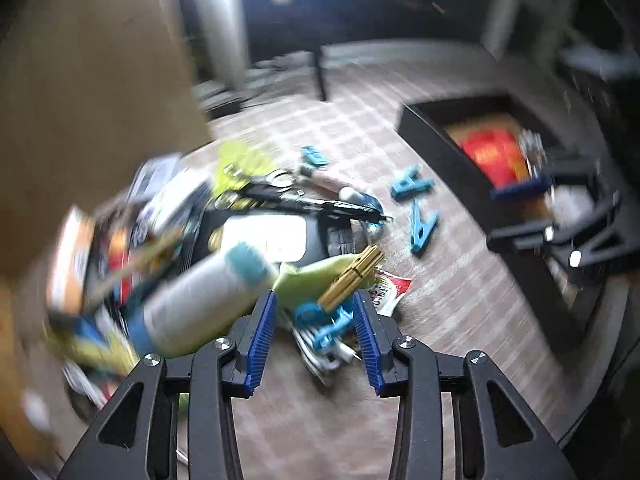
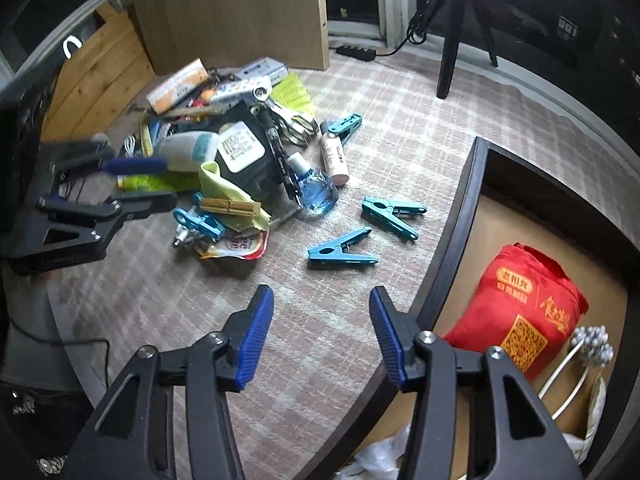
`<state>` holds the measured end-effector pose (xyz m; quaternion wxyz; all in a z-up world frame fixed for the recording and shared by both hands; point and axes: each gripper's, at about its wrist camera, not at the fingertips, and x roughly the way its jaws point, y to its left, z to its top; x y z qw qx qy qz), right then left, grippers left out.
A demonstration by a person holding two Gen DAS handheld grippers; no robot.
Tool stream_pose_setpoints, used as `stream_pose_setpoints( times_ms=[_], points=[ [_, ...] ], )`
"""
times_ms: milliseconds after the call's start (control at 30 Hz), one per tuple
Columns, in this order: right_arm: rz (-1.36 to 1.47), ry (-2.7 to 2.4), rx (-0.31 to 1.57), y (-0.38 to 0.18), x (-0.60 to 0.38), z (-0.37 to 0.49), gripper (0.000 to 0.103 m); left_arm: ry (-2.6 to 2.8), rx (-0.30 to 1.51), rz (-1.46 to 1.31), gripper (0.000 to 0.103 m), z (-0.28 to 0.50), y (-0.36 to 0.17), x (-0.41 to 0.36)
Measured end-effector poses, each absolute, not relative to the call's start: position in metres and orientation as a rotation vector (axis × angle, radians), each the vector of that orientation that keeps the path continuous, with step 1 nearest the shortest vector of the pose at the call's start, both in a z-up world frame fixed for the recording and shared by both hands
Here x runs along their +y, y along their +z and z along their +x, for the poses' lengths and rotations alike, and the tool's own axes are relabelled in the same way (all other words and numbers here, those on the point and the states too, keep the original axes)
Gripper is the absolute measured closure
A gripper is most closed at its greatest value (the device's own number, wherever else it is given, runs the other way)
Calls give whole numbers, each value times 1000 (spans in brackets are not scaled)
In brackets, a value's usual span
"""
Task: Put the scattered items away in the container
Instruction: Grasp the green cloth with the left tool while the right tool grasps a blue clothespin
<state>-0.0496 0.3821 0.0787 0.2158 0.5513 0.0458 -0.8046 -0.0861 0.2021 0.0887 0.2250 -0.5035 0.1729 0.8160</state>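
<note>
A: Jaws? Left gripper part open, empty, over the wooden peg at the pile's edge. Right gripper part open, empty.

B: Step: picking (container sits right of the pile). Next: drop, pinch peg.

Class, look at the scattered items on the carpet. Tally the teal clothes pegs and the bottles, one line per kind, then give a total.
Teal clothes pegs: 4
Bottles: 3
Total: 7

My left view is all smeary; left of my fingers the pile is too blurry to tell. The box is cut off.
</note>
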Motion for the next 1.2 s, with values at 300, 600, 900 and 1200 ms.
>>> stream_pose_setpoints(
  times_ms=[300, 600, 900, 1200],
  points=[
    [1564, -2198, 155, 63, 379, -68, 56, 2101, 806, -1389, 67, -108, 61, 218],
    [1596, -2160, 247, 46, 367, -92, 56, 1943, 864, -1362, 84, -114, 49, 235],
    [1626, -2154, 369, 22, 352, -98, 52, 1967, 703, -1385, 101, -118, 60, 229],
    [1631, -2156, 320, 21, 361, -93, 97, 2098, 484, -1384, 101, -112, 94, 204]
  ],
)
